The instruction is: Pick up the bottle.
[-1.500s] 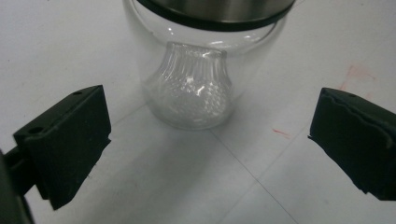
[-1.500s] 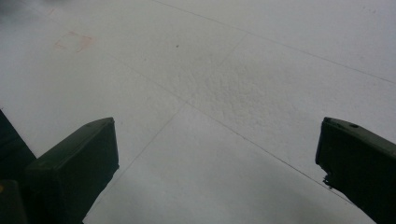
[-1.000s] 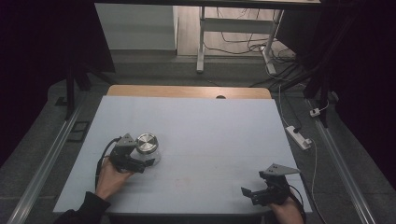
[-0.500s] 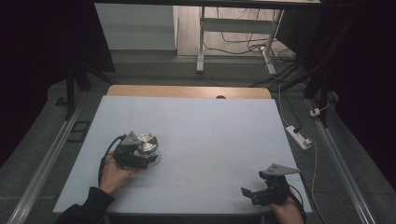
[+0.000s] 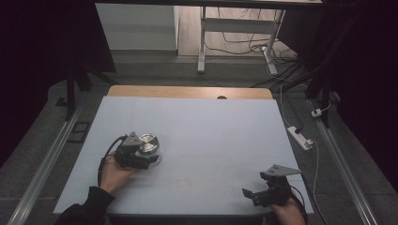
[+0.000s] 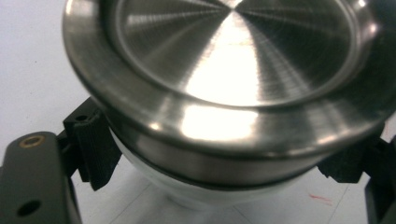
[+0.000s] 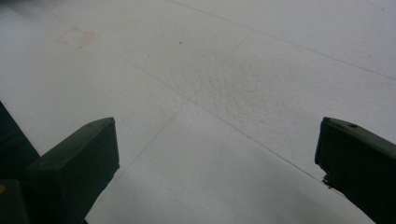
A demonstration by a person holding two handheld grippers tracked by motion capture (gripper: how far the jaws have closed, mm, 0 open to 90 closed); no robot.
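A pale tabletop [image 5: 211, 122] is seen from above. A steel-lidded jar [image 5: 148, 142] sits at eight o'clock, clamped by the just-closed left claw [image 5: 146, 158]. At five o'clock, the right claw [image 5: 247, 193] is held wide, empty.

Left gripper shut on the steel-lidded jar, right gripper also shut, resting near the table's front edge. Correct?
Not quite: the right gripper is open, jaws wide apart over bare table in the right gripper view. The rest holds: the left gripper is shut on the steel-lidded jar.
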